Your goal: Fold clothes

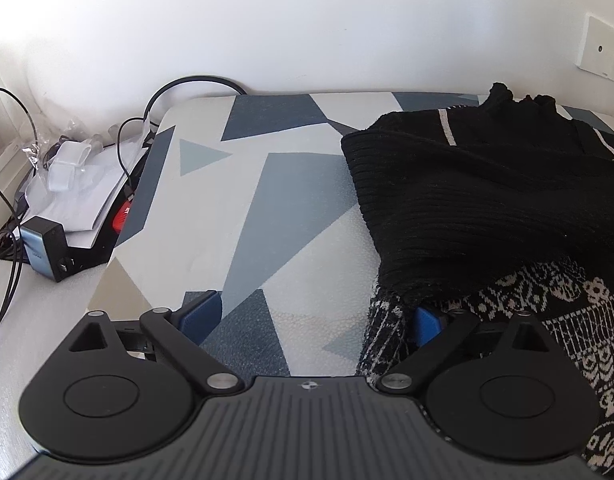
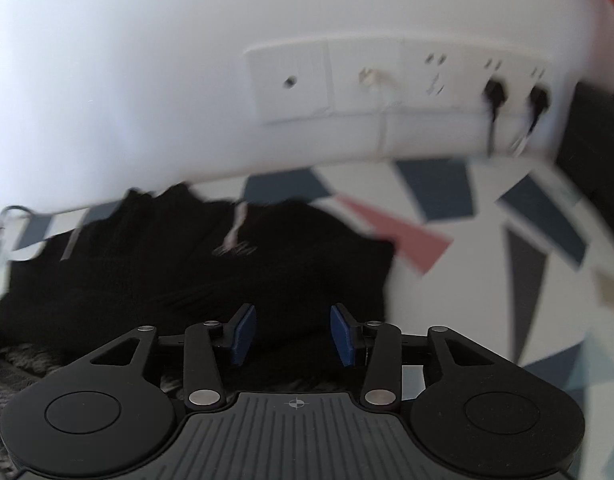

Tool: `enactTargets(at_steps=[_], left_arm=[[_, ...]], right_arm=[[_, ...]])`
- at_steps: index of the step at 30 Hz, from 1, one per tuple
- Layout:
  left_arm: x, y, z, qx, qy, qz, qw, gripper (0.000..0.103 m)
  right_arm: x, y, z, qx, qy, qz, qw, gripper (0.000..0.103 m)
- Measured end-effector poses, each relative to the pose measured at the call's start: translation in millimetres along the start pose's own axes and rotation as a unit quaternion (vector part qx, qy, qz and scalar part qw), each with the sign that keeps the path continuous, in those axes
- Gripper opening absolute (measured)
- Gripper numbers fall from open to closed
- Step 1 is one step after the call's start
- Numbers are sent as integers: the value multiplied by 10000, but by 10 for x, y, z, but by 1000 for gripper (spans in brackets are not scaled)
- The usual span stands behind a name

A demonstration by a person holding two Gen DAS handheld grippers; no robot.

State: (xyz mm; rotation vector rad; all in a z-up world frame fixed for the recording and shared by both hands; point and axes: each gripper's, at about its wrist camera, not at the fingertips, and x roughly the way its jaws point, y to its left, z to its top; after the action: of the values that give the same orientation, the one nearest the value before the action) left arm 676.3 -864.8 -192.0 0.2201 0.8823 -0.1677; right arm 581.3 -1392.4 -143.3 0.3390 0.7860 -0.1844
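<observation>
- My left tool (image 1: 313, 318) sits low over the counter (image 1: 243, 208), fingers spread wide. Its right pad (image 1: 426, 325) is tucked right at the hem of the sweater (image 1: 487, 200), touching or nearly so; can't tell if it's under the fabric. Nothing is pinched between the pads.
- My right tool (image 2: 293, 334) hovers over the sweater (image 2: 211, 264) from the other side, pads apart with a clear gap, gripping nothing. It's pointed toward the wall with the outlet strip (image 2: 399, 80).
- The sweater is a black ribbed knit, bunched and folded over itself on the right half of the counter in the left view, with a black-and-white patterned part (image 1: 555, 340) poking out underneath, closest to the camera.
- Room to move: the whole left half of the geometric-print counter is bare in the left view, and the far right part is open in the right view. The left edge of the counter drops to a lower surface holding a charger block (image 1: 47, 246), cables (image 1: 11, 184) and papers (image 1: 87, 196). The back edge runs against the wall.
- Hard to make out: the right view is motion-blurred, so sweater folds are mush there. The patterned part is cut off at the frame's right and bottom edges. Two dark plugs (image 2: 495, 92) sit in the outlets; their cords drop behind the counter.
</observation>
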Motion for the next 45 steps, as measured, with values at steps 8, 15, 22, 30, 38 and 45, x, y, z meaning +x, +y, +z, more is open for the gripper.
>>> enactTargets(at_steps=[8,15,22,30,38,45], left_arm=[[-2,-10,-1,-55,-2,63,10000,99],[-1,-8,4,-13,-17,66,10000,100],[2,5,0,-29,-13,17,10000,100],[-6,-8,4,-11,7,44,10000,100],[-5,-5,0,-81,8,41,10000,101],[1,-28,15,-32,15,104,9999,101]], right_arm=[[261,-154,-70,2024,453,1045,9726,38],[159,-268,-68,2950,26,1270,9470,8],[-309,-256,151,3135,44,1537,9371,9],[80,-373,474,2801,-326,546,9579,31],[1,-381,212,1211,-238,-112,9923,31],[35,-268,36,600,-91,20,9982,31]])
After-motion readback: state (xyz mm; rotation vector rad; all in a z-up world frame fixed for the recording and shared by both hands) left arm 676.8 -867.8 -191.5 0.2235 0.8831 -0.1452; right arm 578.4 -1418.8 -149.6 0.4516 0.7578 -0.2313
